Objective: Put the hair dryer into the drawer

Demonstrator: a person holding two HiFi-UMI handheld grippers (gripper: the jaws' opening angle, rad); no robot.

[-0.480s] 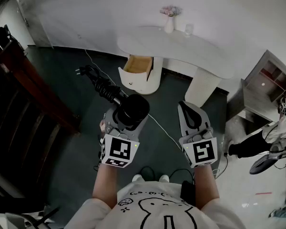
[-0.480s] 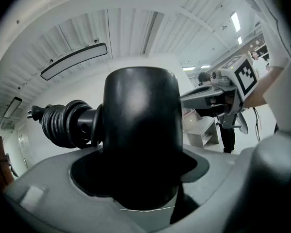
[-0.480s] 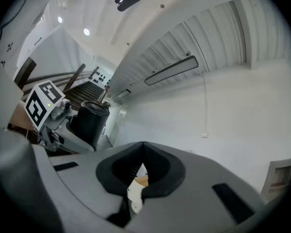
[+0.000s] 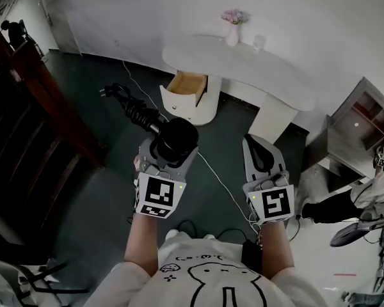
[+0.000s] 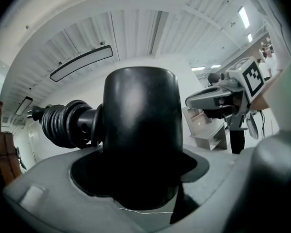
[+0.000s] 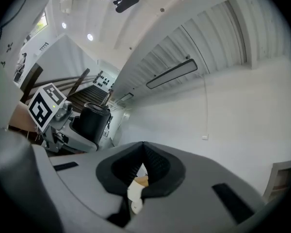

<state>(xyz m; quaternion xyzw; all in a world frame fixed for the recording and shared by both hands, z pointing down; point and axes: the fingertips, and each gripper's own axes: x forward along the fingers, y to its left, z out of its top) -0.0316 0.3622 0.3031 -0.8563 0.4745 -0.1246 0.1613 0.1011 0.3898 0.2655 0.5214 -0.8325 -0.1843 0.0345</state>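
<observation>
left gripper (image 4: 168,160) clamped wide on hair dryer (image 4: 175,139), one jaw each side of the black barrel, held about level. In left gripper view the barrel fills the gap btwn the jaws and stands up out of them. Ribbed black cord (image 4: 134,112) leaves the dryer body toward upper left, bunched up, plug (image 4: 105,93) at its far end, all off the floor

right gripper (image 4: 254,144) sits just right of the left one, apart from the dryer. Jaws closed together, nothing in them; right gripper view shows the pads meeting w/ only a sliver of gap lower down

Dryer is in the air over dark floor (image 4: 96,190), well short of drawer (image 4: 187,82), not in it yet. Drawer is pulled open, wood inside, facing the person. It belongs to a white rounded pedestal (image 4: 201,110) under the left end of white table (image 4: 198,51)

On tabletop near the back edge: white vase (image 4: 232,37) w/ flowers, glass (image 4: 259,42) just right of it, not touching

Dark wood staircase (image 4: 48,104) along left side, grey shelf unit (image 4: 355,130) at right past the table's right end. Person's forearms and white printed shirt (image 4: 211,277) at bottom edge of head view
</observation>
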